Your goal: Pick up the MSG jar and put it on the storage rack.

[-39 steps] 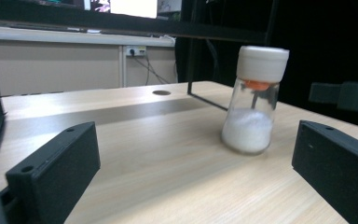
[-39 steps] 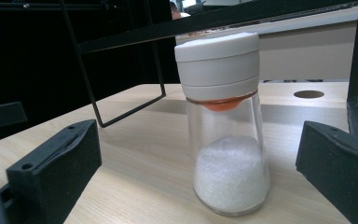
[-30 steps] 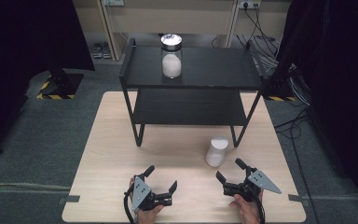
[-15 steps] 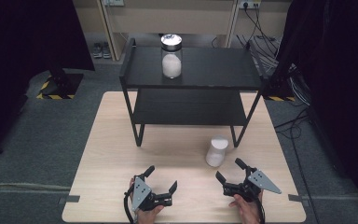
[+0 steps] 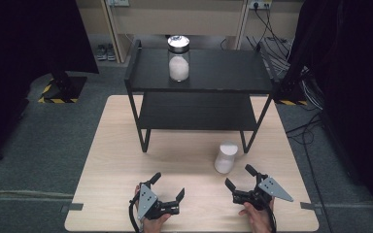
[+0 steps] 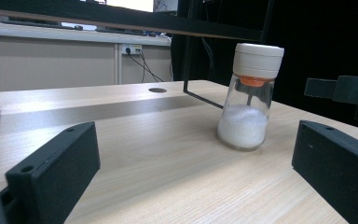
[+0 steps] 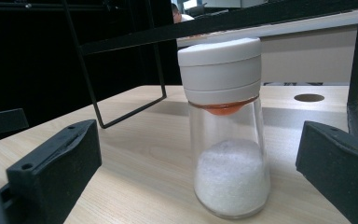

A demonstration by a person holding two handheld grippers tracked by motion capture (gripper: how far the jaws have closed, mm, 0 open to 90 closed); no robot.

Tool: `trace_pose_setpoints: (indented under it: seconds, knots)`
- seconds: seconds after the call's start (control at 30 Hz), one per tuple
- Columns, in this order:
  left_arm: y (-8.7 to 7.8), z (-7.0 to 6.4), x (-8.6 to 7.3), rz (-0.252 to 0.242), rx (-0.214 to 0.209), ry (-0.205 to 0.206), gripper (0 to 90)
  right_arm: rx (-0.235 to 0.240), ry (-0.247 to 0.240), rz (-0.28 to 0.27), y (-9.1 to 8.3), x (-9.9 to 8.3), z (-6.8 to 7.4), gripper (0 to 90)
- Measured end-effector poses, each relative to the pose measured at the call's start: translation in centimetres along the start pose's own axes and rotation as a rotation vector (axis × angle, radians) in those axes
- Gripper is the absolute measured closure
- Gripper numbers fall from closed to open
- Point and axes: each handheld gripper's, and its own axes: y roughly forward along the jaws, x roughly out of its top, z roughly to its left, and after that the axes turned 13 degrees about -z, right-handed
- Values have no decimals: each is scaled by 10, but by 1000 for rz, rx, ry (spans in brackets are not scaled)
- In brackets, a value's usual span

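A small glass shaker [image 5: 225,156] with a white cap, half full of white grains, stands upright on the wooden table just in front of the black rack's right front leg. It also appears as the shaker [image 6: 248,101] and close up as the shaker [image 7: 227,126]. My right gripper [image 5: 240,178] rests open a little in front of it, jaws pointing at it. My left gripper [image 5: 167,185] lies open near the front edge, to the shaker's left. A larger glass jar [image 5: 178,58] with a dark lid stands on the rack's top shelf.
The black two-level metal rack [image 5: 199,97] takes up the back half of the table [image 5: 111,145]; its lower shelf is bare. Cables and dark curtains lie beyond the table on the right.
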Motion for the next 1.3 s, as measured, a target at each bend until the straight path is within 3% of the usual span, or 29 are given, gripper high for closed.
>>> trace_pose_setpoints:
  seconds: [0.7,1.3]
  knots:
    - [-1,1,-1,-6,0,-5,2,-2,-6,-1,2,0,1,4]
    - [-1,1,-1,-10,1,-9,2,-13,-38,-9,10,2,0,4]
